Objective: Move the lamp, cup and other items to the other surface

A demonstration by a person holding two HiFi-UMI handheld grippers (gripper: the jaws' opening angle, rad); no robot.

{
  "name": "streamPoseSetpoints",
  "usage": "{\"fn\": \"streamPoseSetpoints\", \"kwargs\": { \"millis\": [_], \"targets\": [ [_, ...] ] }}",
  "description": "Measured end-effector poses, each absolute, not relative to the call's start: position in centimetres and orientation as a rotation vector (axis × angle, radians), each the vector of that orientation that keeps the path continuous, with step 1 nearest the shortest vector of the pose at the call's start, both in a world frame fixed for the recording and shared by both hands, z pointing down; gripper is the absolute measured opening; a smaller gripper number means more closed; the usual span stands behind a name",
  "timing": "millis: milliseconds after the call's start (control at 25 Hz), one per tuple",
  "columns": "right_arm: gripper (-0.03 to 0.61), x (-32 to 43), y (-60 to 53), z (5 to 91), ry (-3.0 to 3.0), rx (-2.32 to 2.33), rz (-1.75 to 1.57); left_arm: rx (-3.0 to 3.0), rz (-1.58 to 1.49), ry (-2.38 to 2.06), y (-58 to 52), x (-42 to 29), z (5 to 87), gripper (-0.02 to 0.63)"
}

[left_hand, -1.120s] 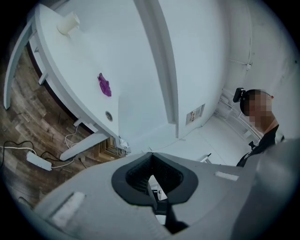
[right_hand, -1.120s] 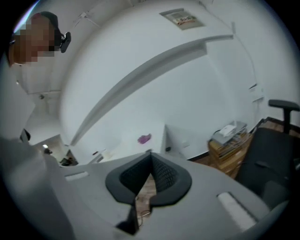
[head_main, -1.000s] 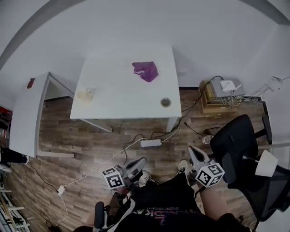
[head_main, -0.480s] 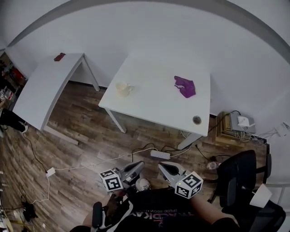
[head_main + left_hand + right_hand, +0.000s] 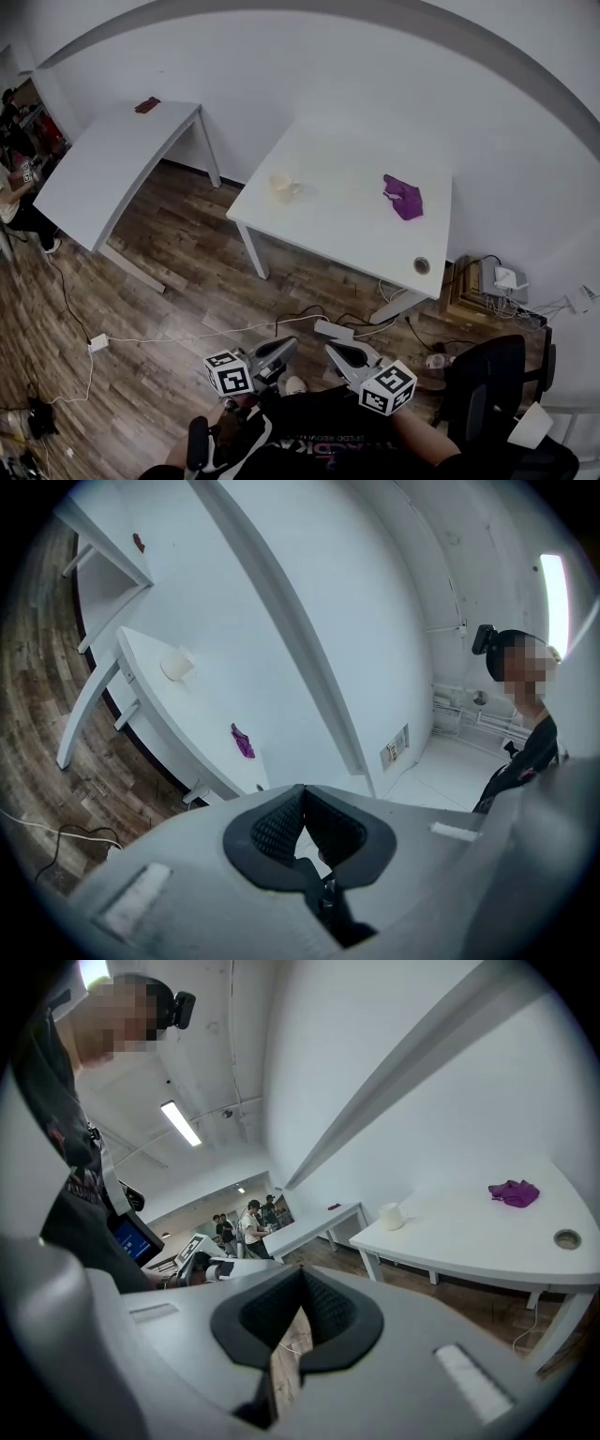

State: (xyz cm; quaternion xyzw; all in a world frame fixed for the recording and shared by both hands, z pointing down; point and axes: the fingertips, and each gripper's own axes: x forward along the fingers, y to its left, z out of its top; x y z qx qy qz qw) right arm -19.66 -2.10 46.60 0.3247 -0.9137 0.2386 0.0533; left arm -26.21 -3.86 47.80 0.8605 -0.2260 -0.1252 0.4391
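Head view: the left gripper point(image 5: 289, 344) and right gripper point(image 5: 332, 350) sit low in the frame over the wood floor point(image 5: 178, 300), both pointing up the picture. On the white table point(image 5: 347, 225) at centre right stand a cup point(image 5: 284, 186), a purple cloth point(image 5: 404, 199) and a small round thing point(image 5: 422, 266). A second table point(image 5: 103, 169) at upper left carries a dark red item point(image 5: 147, 105).

Left gripper view: the jaws are together with nothing between them; cup and cloth lie on the table at left.

Right gripper view: the jaws are closed and empty; cup, cloth and round thing sit on the table at right.
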Motion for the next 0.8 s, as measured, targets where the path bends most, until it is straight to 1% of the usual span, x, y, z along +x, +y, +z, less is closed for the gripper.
{"fn": "streamPoseSetpoints", "kwargs": {
  "millis": [280, 800],
  "targets": [
    [0.005, -20.3, -2.0, 46.7, -2.77, 0.94, 0.71, 2.16, -0.311, -0.519, -3.9, -25.8, 47.2, -0.003],
    [0.005, -17.3, -2.0, 47.3, -2.738, 1.068, 0.773, 2.155, -0.252, -0.422, -3.6, -23.1, 48.0, -0.005]
  ]
}}
